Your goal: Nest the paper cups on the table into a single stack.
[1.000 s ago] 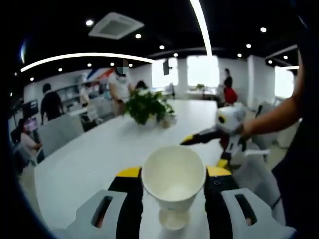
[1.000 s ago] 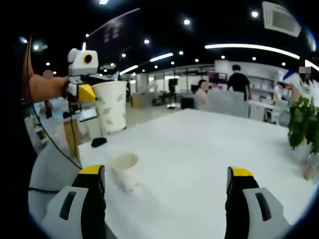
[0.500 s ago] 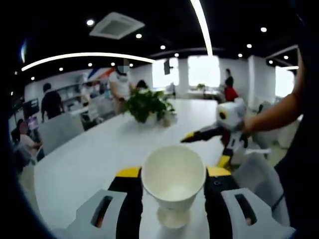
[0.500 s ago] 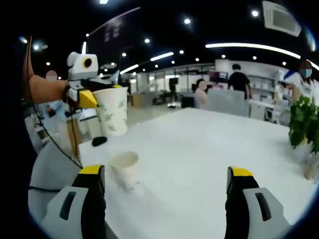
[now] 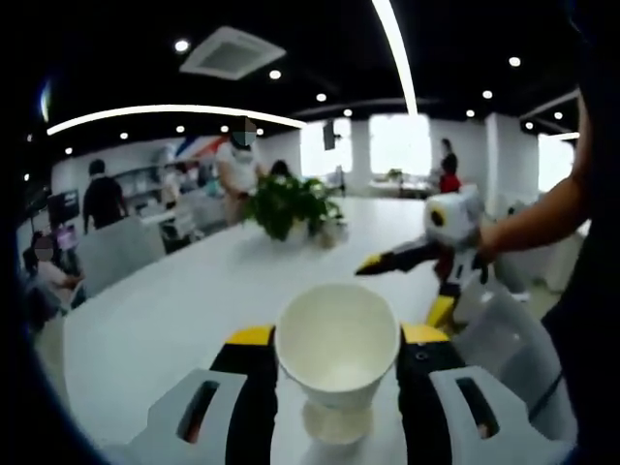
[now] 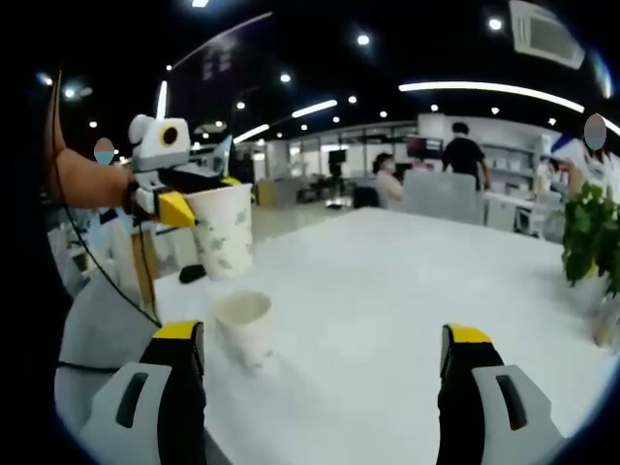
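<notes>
In the left gripper view, the left gripper [image 5: 337, 349] grips a white paper cup [image 5: 337, 347] between its two jaws, mouth toward the camera. The cup's wide rim hides most of its own wall. Directly under it sits a pale round shape on the white table [image 5: 165, 310]; it is blurred and partly covered by the held cup, so I cannot tell for sure what it is. The right gripper [image 5: 407, 258] comes in from the right, held by a hand that is cut off at the edge; its jaws look apart, though the far one is hard to follow. Behind stand a potted plant [image 5: 289, 205] and a grey chair [image 5: 114, 254], with people further back.

In the right gripper view, the right gripper [image 6: 325, 354] has its jaws spread wide with nothing between them. A small empty cup [image 6: 244, 331] stands upright on the table near the left jaw. Above and just behind it, not touching, the left gripper holds the patterned cup upright. A dark small object [image 6: 192, 274] lies on the table behind it, too small to make out. The plant is cut off at the right.
</notes>
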Action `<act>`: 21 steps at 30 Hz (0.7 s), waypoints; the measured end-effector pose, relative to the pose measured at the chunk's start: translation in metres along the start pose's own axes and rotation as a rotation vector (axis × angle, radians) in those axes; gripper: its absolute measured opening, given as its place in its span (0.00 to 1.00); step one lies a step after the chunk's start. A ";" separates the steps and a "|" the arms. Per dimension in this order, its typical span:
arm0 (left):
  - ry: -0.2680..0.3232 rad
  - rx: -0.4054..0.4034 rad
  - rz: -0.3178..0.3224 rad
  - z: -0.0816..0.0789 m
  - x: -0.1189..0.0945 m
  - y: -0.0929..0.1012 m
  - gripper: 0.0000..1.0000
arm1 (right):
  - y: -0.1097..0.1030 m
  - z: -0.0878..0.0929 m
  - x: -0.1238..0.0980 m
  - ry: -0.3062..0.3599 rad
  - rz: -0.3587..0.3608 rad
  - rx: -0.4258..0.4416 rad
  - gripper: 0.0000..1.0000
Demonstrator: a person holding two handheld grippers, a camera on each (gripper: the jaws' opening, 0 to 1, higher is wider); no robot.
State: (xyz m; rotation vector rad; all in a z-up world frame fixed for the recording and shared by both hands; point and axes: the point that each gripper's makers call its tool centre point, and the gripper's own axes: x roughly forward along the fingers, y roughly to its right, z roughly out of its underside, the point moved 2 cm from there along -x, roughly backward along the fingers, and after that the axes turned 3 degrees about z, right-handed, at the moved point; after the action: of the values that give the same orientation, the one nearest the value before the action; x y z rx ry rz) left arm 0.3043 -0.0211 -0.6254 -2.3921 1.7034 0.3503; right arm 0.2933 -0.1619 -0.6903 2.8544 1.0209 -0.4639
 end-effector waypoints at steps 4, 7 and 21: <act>-0.011 -0.001 0.000 0.007 0.003 0.001 0.46 | 0.000 0.001 -0.001 -0.001 0.000 0.003 1.00; -0.009 -0.003 -0.005 0.011 0.005 0.002 0.46 | 0.000 0.002 -0.001 -0.003 0.001 0.006 1.00; -0.010 -0.001 -0.039 0.035 0.012 -0.003 0.46 | -0.001 0.009 -0.002 -0.012 -0.001 0.015 1.00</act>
State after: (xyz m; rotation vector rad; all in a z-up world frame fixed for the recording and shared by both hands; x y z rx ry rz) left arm 0.3077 -0.0215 -0.6623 -2.4165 1.6496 0.3562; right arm 0.2890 -0.1639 -0.6978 2.8612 1.0214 -0.4899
